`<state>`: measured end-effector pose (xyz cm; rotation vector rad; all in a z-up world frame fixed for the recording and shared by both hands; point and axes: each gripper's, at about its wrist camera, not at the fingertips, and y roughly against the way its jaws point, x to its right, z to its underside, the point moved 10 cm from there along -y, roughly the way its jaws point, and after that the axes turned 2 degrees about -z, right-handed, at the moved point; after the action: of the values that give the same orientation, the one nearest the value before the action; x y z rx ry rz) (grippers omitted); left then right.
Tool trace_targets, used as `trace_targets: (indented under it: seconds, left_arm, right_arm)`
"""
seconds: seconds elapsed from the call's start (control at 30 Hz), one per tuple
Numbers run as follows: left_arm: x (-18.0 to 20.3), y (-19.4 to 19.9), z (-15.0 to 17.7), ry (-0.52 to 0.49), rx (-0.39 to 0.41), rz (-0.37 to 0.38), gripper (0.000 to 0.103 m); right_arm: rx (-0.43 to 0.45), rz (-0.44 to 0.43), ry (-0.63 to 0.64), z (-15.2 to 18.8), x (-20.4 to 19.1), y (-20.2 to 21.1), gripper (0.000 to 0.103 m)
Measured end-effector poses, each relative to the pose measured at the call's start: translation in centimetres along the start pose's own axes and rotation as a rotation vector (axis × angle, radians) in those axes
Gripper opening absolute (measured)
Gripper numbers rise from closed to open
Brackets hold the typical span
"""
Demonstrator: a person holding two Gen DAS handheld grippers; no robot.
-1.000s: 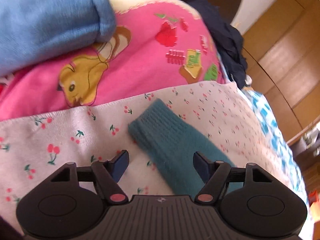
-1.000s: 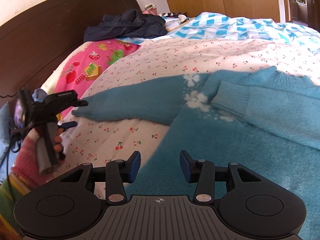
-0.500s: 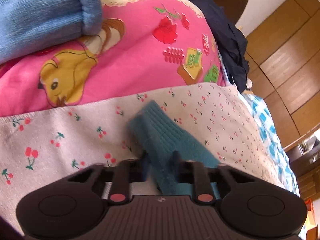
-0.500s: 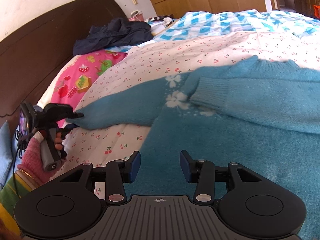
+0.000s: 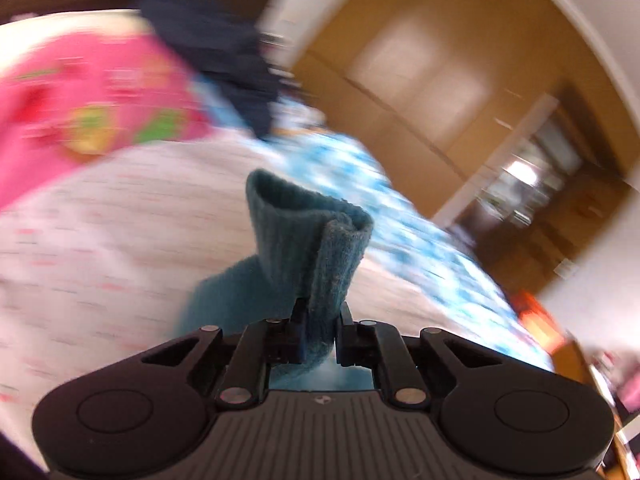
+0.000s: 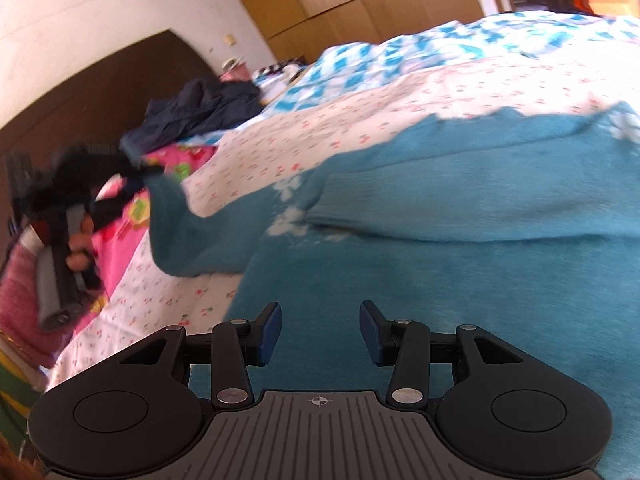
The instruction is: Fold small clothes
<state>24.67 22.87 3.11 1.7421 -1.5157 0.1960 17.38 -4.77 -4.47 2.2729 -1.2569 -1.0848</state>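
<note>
On the bed (image 6: 460,92), over a cherry-print sheet (image 6: 304,136), a teal sweater (image 6: 460,264) lies spread flat. One sleeve (image 6: 460,204) folded across its body; white flower marks near the fold.

Left gripper (image 5: 319,330): fingers closed tight on the cuff (image 5: 316,248) of the other sleeve. Cuff stands up out of the pinch, ribbed end above the fingertips, the rest of that sleeve trailing below and to the left toward the sheet. Background badly blurred in the left wrist view.

From the right wrist view, the left gripper (image 6: 152,170) is at the far left of the sweater, held by a hand (image 6: 80,244) in a pink sleeve (image 6: 20,292); the pinched sleeve end is raised off the sheet, draping down to the sweater body.

Right gripper (image 6: 320,330): fingers partly open, nothing between them. Sweater body fills the gap beneath the fingertips; contact with the knit cannot be told.

Beyond the sweater: pink printed pillow (image 6: 188,160), dark clothes (image 6: 200,112) heaped near the headboard (image 6: 100,92).
</note>
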Motion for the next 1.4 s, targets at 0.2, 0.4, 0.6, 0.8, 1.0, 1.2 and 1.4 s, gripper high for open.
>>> trace_targets:
  seconds: [0.2, 0.4, 0.6, 0.8, 1.0, 1.2, 1.4]
  left_arm:
    - [17.1, -2.6, 8.1, -0.206, -0.17, 0.271, 0.017]
    - [25.6, -8.6, 21.4, -0.539, -0.358, 0.234, 0.028]
    - [23.9, -9.1, 26.8, -0.595, -0.47, 0.132, 0.038]
    - [22.2, -5.7, 22.7, -0.56, -0.378, 0.09, 0.048]
    - [16.2, -1.5, 20.1, -0.539, -0.295, -0.02, 0.052]
    - [7.6, 0.8, 18.8, -0.483, -0.274, -0.161, 0.052]
    - [6.2, 0.6, 17.4, -0.443, -0.223, -0.128, 0.052]
  right_arm:
    - [0.054, 0.059, -0.119, 0.6, 6.3, 2.6, 0.043]
    - [0.111, 0.11, -0.219, 1.0, 12.5, 4.7, 0.044]
    - [0.157, 0.062, -0.317, 0.1, 15.2, 6.3, 0.044]
    - [0.179, 0.012, -0.313, -0.5, 14.8, 7.0, 0.044]
    - [0.181, 0.009, -0.341, -0.5, 15.0, 7.4, 0.044]
    - [0.244, 0.051, -0.304, -1.4, 14.7, 8.4, 0.044]
    - [0.277, 0.16, -0.234, -5.0, 15.7, 8.3, 0.045]
